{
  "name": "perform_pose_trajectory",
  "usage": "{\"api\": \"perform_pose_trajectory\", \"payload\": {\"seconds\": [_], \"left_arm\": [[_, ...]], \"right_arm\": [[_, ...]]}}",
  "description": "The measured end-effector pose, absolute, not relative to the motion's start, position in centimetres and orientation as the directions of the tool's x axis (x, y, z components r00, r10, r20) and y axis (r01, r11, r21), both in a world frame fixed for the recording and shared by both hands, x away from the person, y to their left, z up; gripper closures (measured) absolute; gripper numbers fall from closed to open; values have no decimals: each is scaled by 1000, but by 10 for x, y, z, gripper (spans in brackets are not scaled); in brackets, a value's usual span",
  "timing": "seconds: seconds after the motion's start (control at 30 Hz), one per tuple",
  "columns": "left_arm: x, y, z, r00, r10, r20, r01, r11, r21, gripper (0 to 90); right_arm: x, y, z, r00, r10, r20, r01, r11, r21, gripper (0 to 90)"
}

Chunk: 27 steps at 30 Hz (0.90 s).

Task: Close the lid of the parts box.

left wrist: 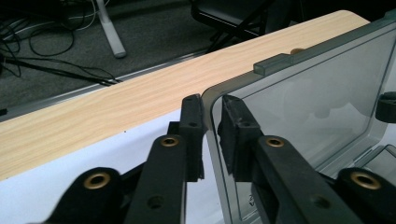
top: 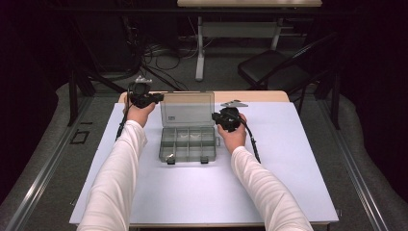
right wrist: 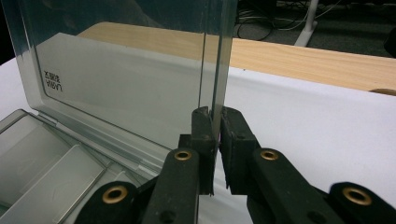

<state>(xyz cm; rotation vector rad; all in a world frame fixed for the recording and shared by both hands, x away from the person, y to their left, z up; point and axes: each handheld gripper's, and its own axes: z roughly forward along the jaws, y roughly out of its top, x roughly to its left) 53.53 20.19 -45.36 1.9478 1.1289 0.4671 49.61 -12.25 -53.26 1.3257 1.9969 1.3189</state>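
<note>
Black jaws of the left gripper (left wrist: pixel 209 135) straddle the top left corner of the clear lid (left wrist: pixel 308 98); whether both pads truly press I cannot tell, for a sliver of gap shows at the inner pad. Jaws of the right gripper (right wrist: pixel 215 135) pinch the lid's right edge, nearly closed. The organiser box (top: pixel 187 144) sits mid-table on the white mat (top: pixel 288 159), lid upright. Risks, as I judge them: uneven pulls could twist the thin lid or strain its hinge; a slipping corner grip could let it drop; the light box may lift or skid. Open mat lies all round; the wooden table edge (left wrist: pixel 116 107) runs just behind.
</note>
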Motion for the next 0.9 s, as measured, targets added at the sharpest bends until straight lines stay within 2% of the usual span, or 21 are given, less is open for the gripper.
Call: {"api": "perform_pose_trajectory", "payload": {"seconds": [0.2, 0.3, 0.37, 0.6, 0.83, 0.9], "left_arm": [[533, 203, -456, 533, 844, -65, 509, -258, 821, 827], [530, 204, -458, 537, 841, -68, 495, -249, 832, 829], [529, 204, -458, 539, 840, -54, 484, -257, 837, 828], [524, 203, -457, 550, 835, -29, 461, -275, 844, 826], [518, 206, -458, 565, 825, -17, 430, -277, 859, 826], [515, 205, -457, 572, 820, 11, 416, -301, 858, 824]], "right_arm": [[496, -122, -533, -471, 869, 154, 484, 109, 868, 833], [496, -123, -531, -472, 869, 151, 479, 109, 871, 777], [495, -123, -529, -478, 861, 177, 480, 87, 873, 754], [490, -124, -518, -478, 863, 164, 466, 91, 880, 684], [484, -126, -507, -476, 863, 170, 467, 84, 880, 684], [484, -126, -505, -469, 862, 194, 488, 70, 870, 690]]}}
